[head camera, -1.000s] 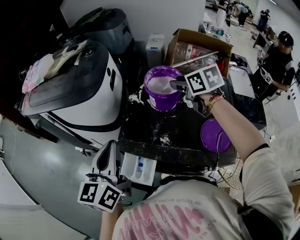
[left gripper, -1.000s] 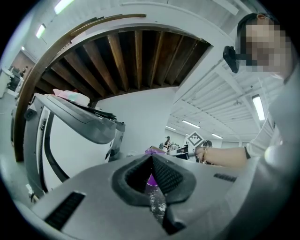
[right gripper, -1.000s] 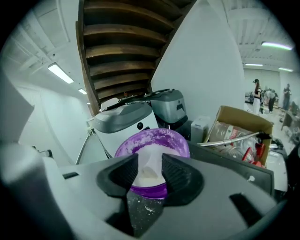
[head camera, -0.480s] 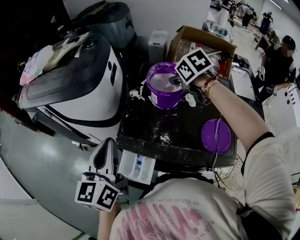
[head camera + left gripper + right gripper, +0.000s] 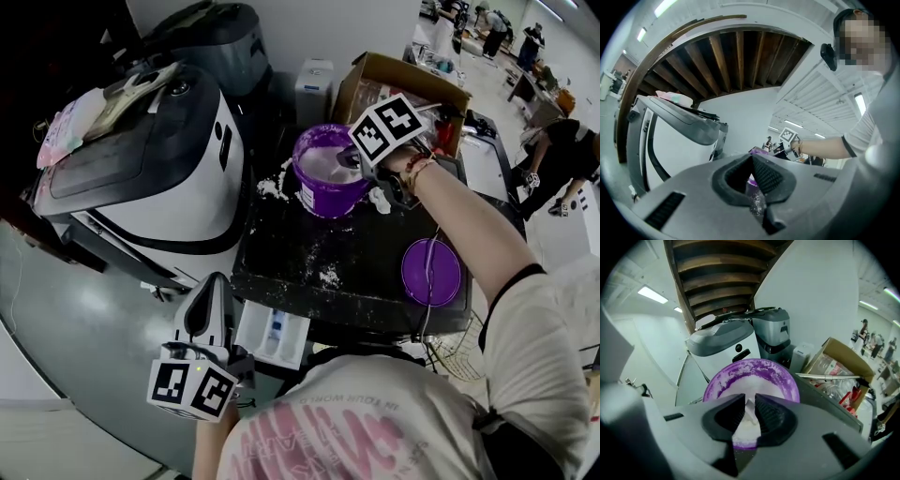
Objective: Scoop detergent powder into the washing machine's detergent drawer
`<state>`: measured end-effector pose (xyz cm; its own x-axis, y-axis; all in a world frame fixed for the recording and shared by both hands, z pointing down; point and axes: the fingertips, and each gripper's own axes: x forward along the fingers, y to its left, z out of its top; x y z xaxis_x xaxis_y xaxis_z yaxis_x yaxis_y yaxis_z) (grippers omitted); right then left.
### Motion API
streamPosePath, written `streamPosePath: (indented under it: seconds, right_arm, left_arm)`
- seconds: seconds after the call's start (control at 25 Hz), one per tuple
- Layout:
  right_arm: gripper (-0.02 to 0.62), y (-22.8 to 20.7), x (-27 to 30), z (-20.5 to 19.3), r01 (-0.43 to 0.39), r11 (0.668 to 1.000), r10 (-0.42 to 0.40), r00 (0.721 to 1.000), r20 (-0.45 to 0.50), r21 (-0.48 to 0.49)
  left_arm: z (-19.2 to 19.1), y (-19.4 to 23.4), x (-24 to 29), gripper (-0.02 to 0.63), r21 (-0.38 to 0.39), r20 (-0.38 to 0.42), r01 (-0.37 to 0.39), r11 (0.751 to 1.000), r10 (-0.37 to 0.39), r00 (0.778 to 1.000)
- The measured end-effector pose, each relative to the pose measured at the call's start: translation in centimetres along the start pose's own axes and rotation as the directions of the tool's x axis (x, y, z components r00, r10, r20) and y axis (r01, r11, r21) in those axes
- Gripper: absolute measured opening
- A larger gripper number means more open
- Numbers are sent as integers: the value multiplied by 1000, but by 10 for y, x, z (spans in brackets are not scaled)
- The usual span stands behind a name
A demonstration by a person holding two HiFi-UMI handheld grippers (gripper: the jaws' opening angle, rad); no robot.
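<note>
Powder: the detergent powder is loose, light and dusty. I judge it can't be gripped, only carried in a scoop held level and moved gently.
Tub: the powder fills an open purple tub at the far side of the dark surface.
Scoop handle: a thin white scoop handle stands out of the powder. It is likely stiff, light and a little slick with dust, and it is the place to take hold.
Right tongs: my right tongs tilt down over the tub. They have just been closing, and as far as I can read they pinch the white handle.
Spill: drifts of spilled powder lie on the surface near the tub.
Lid: the purple lid lies to the near right.
Drawer: the detergent drawer stands pulled out at the near edge, well apart from the tub.
Left tongs: my left tongs are closed on nothing and sit just left of the drawer.
Washing machine: the washing machine stands left of the surface.
</note>
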<state>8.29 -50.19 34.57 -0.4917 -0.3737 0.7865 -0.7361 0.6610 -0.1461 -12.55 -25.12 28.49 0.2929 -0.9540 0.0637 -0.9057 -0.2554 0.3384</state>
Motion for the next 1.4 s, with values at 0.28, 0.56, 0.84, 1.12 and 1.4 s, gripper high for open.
streamPosePath:
  seconds: [0.28, 0.56, 0.84, 1.12, 1.4]
  right_arm:
    - [5, 4, -3, 2, -11, 1000, 11, 1000, 26, -2]
    - [3, 1, -16, 15, 6, 1000, -4, 997, 72, -26]
    - [3, -3, -18, 15, 5, 1000, -4, 997, 82, -17]
    - [3, -10, -13, 20, 42, 997, -37, 997, 72, -63]
    - [3, -11, -2, 21, 117, 975, -115, 993, 22, -186]
  left_arm:
    - [-1, -1, 1, 3, 1, -2, 4, 1000, -4, 1000]
    - [0, -1, 1, 3, -1, -4, 4, 1000, -4, 1000]
    - [-3, -2, 4, 3, -15, -13, 15, 1000, -15, 1000]
    - [-10, 4, 8, 3, -36, -29, -5, 999, 4, 1000]
    - [-10, 5, 11, 3, -32, -35, -2, 999, 1, 999]
